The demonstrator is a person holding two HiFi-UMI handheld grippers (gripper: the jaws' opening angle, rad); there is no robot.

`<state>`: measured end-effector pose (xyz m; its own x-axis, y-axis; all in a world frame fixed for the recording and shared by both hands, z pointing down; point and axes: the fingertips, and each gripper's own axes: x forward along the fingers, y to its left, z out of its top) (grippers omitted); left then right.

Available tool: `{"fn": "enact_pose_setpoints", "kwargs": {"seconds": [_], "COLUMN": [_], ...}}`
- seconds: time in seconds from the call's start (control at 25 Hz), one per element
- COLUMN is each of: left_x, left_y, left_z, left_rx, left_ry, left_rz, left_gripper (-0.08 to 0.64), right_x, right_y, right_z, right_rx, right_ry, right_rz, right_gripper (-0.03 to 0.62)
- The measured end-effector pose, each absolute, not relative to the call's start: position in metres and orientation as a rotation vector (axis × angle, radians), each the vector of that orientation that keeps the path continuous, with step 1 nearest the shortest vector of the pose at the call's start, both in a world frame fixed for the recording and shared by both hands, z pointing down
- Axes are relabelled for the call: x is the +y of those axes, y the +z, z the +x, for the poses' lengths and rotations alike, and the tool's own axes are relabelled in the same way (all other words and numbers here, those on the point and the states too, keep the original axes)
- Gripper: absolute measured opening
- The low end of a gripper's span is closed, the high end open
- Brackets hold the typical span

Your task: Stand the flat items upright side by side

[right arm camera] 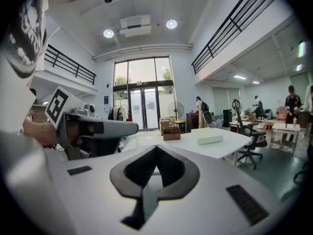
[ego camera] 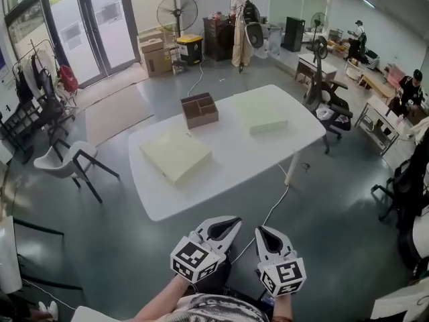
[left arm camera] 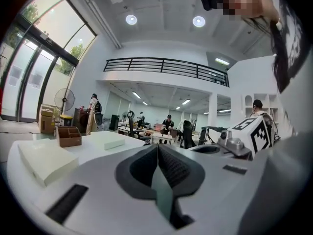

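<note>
Two flat pale-yellow slabs lie on the white table [ego camera: 228, 163]: one near the left front [ego camera: 175, 154], one at the right back [ego camera: 260, 111]. A brown divided box [ego camera: 199, 109] stands between them at the far edge. My left gripper [ego camera: 233, 221] and right gripper [ego camera: 261, 231] hang side by side close to my body, short of the table, both shut with nothing between the jaws. The left gripper view has the near slab [left arm camera: 46, 160], the far slab [left arm camera: 108, 140] and the box [left arm camera: 68, 136] beyond its shut tips [left arm camera: 157, 146]. The right gripper view shows the far slab [right arm camera: 209, 139] past its shut tips [right arm camera: 156, 149].
A white chair [ego camera: 70, 163] stands left of the table and a black office chair [ego camera: 332, 106] at its right end. A cable [ego camera: 275, 206] runs over the floor from under the table toward me. A fan [ego camera: 177, 12], cardboard boxes and several people are at the back.
</note>
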<state>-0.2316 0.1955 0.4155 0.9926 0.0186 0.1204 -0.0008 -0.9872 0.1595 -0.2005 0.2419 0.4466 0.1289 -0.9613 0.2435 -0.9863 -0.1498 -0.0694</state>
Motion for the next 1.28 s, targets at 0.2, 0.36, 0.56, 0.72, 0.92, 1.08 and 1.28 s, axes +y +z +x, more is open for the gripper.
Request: {"fn": "enact_pose_setpoints", "kwargs": {"seconds": [0.2,0.36,0.56,0.72,0.92,1.08,1.28], "left_x": [0.143,0.094,0.049,0.032,0.018,-0.006,-0.043], "left_y": [0.401,0.397,0.402,0.409,0.417,0.418,0.424], "left_z": [-0.165,-0.120,-0.078,-0.061,-0.052,-0.051,-0.055], "left_rx": [0.121,0.145,0.185,0.223,0.245,0.189,0.041], "left_ry": [0.189,0.178,0.185,0.203,0.205,0.178,0.168], "left_rz": [2.994,2.995,2.975,2.954,2.928,2.914,2.884], "left_gripper": [0.014,0.014,0.014,0.014,0.014,0.014,0.014], "right_x": [0.187,0.143,0.103,0.086,0.067,0.044,0.008], "right_y": [0.429,0.428,0.433,0.440,0.449,0.457,0.455], "right_z": [-0.129,-0.091,-0.060,-0.044,-0.032,-0.025,-0.019], "right_rx": [-1.908,-1.884,-1.841,-1.802,-1.790,-1.809,-1.886], "right_ry": [0.374,0.381,0.404,0.438,0.487,0.509,0.499], "right_rz": [2.357,2.358,2.366,2.378,2.362,2.288,2.193], "right_gripper": [0.002,0.002,0.002,0.002,0.002,0.002,0.002]}}
